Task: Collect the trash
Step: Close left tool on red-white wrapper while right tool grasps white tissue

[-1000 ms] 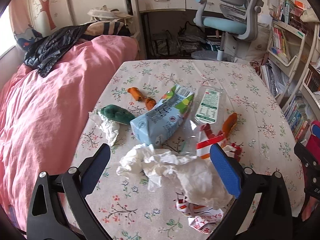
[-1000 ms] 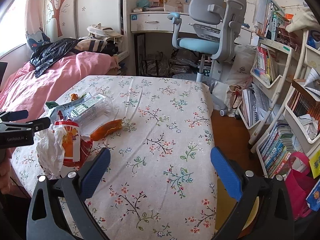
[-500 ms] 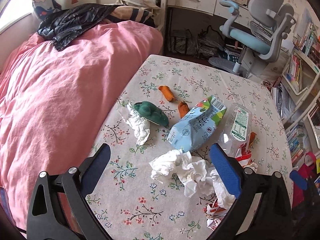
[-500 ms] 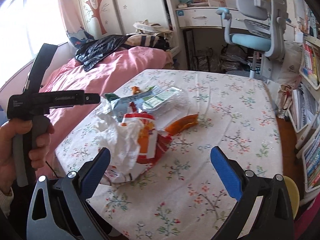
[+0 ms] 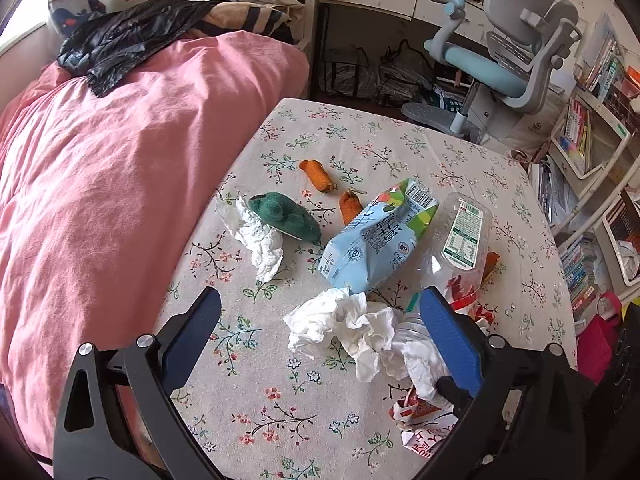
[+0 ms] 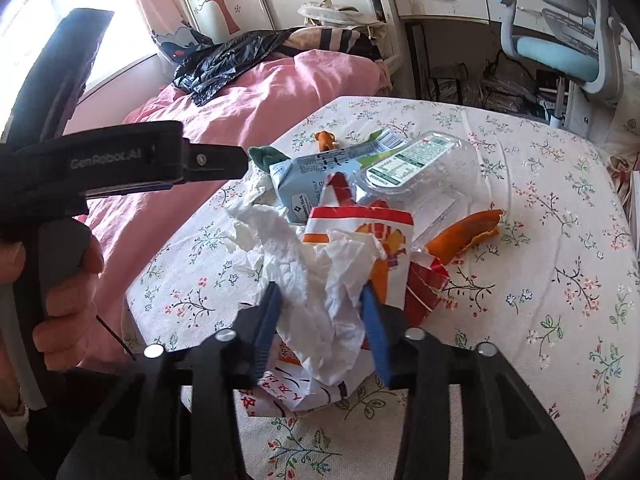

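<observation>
A heap of trash lies on the flowered tablecloth: crumpled white tissue, a creased red-and-white paper wrapper, a dented pale-blue carton, a clear plastic tray, curled orange peel and a knobbly green lump. The right gripper tilts down at the near edge of the heap, its blue pads closing on the tissue between them. The left gripper hovers above the cloth, fingers spread wide, holding nothing.
</observation>
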Available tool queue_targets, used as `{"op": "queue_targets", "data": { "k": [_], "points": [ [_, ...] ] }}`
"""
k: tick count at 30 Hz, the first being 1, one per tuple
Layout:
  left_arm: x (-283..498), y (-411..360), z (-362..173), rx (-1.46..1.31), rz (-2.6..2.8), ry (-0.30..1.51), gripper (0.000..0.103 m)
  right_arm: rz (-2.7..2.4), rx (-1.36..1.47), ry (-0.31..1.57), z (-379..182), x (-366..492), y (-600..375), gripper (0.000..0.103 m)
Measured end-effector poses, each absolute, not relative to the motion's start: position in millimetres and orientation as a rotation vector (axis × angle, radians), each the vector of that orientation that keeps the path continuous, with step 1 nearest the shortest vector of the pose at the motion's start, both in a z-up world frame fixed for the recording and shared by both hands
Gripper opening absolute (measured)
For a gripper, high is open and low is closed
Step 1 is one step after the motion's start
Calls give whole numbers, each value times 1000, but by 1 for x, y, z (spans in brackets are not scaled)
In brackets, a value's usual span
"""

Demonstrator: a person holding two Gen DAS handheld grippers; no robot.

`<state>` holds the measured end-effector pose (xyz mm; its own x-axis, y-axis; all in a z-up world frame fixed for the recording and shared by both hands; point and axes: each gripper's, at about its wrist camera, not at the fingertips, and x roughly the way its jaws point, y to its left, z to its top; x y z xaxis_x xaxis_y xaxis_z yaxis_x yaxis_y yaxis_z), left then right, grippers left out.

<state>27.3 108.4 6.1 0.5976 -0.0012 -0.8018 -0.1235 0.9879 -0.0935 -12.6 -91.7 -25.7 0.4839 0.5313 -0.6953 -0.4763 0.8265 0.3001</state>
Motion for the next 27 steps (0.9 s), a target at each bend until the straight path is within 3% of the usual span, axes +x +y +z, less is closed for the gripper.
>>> {"op": "queue_targets", "data": {
  "k": [2, 14, 18, 20, 25, 27],
  "points": [
    [27, 110, 6, -149, 68, 929, 96, 628, 100, 864, -23, -14, -95, 5],
    [15, 108, 4, -125, 56, 934, 96, 554, 153, 799, 0, -21, -144, 4],
    [6, 79, -6, -94, -133, 1015, 96, 478, 101, 818, -3, -25, -166, 4],
    [3, 59, -19, -63, -218, 1077, 90, 455, 110, 833, -7, -25, -180, 4],
    [1, 28, -48, 22, -215, 1151, 90, 432, 159, 862, -14, -30, -207, 4],
    [2, 21, -57, 19, -220, 1168, 84, 430, 154, 863, -14, -33, -209, 4]
  ]
}}
